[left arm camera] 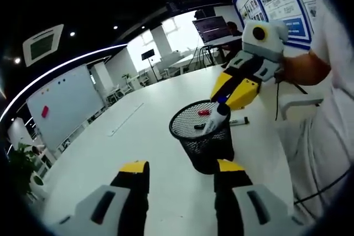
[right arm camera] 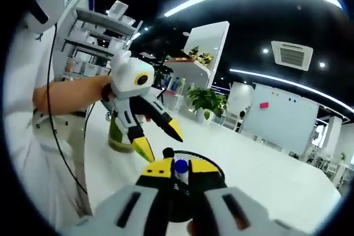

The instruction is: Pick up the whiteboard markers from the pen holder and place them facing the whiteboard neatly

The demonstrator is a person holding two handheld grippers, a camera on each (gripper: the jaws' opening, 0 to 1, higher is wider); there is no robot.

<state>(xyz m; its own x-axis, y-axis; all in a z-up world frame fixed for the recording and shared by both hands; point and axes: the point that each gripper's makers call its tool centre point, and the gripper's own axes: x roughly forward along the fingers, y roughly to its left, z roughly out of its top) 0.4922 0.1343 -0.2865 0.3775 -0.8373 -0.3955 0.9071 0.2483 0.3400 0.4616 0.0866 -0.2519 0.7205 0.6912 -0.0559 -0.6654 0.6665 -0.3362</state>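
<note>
A black mesh pen holder (left arm camera: 202,139) stands on the white table (left arm camera: 149,136). In the left gripper view my right gripper (left arm camera: 224,101) reaches in from the right, shut on a white marker with a blue cap (left arm camera: 216,119) whose lower end is still inside the holder. A red-capped marker (left arm camera: 203,113) lies in the holder. Another marker (left arm camera: 239,121) lies on the table just behind it. My left gripper (left arm camera: 182,166) is open, short of the holder. In the right gripper view the blue cap (right arm camera: 180,166) sits between my right gripper's (right arm camera: 180,168) jaws above the holder's rim (right arm camera: 193,155); my left gripper (right arm camera: 160,140) stands open.
A whiteboard (left arm camera: 61,106) stands off the table's far left side, also the whiteboard (right arm camera: 282,117) in the right gripper view. A green bottle (right arm camera: 118,135) stands on the table behind the left gripper. A person's arm (left arm camera: 310,67) and body are at the table's right edge.
</note>
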